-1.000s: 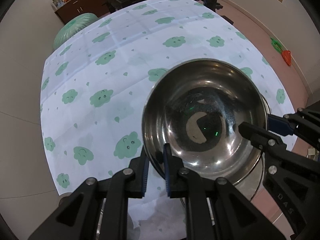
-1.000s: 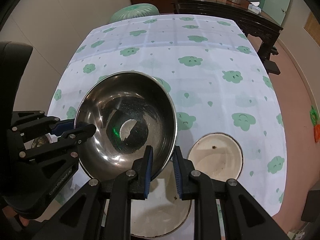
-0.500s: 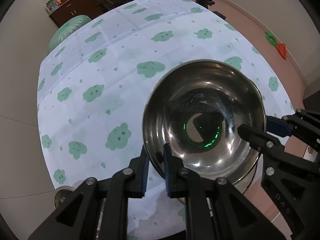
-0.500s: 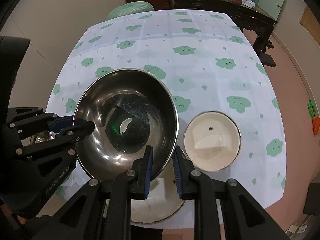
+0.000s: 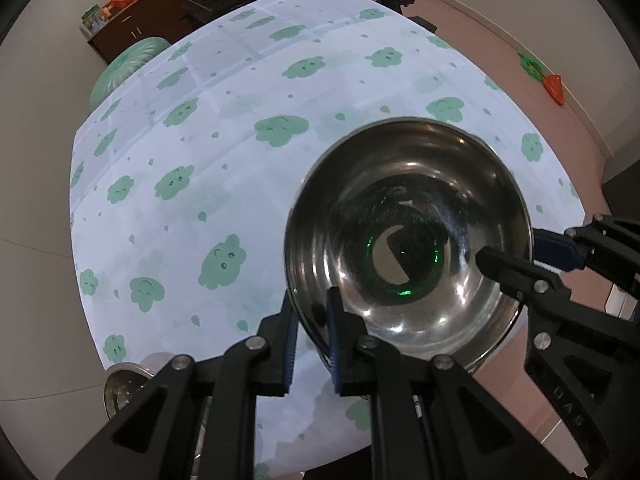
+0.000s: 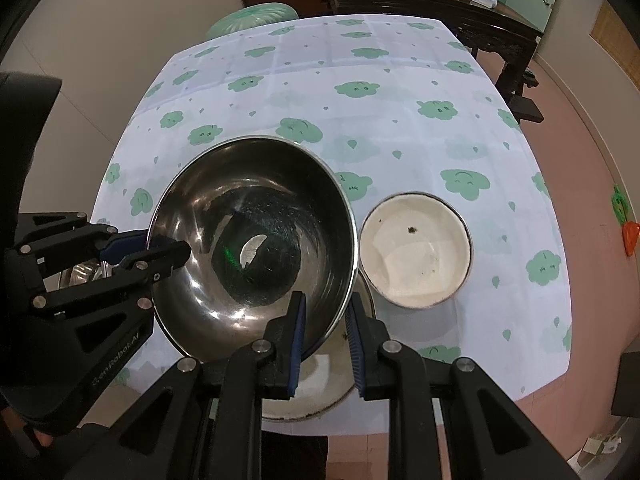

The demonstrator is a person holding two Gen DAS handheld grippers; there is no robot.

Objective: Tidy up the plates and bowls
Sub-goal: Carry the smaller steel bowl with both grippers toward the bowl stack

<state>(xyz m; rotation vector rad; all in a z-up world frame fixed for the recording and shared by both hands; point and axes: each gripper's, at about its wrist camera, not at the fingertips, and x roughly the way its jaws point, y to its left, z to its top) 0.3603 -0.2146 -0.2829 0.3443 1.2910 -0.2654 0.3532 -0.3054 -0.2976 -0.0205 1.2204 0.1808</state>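
Note:
A large steel bowl [image 5: 408, 236] [image 6: 256, 248] is held in the air over the near edge of the table by both grippers. My left gripper [image 5: 312, 320] is shut on its near rim; it also shows in the right wrist view [image 6: 160, 246] at the bowl's left rim. My right gripper [image 6: 324, 320] is shut on the bowl's near right rim; it also shows in the left wrist view [image 5: 516, 252]. A white enamel bowl [image 6: 416, 250] sits on the table to the right. A white plate [image 6: 320, 384] lies under the steel bowl. A small steel bowl [image 5: 124, 384] [image 6: 80, 274] sits at the near left.
The table [image 6: 360, 120] carries a white cloth with green cloud prints. A green stool [image 6: 252, 18] stands beyond its far edge. Dark wooden furniture [image 6: 440, 4] stands behind it. An orange and green toy [image 6: 626, 224] lies on the floor at the right.
Both grippers have lifted the large steel bowl higher and drawn it back toward the near table edge. The white bowl and the small steel bowl show more fully now.

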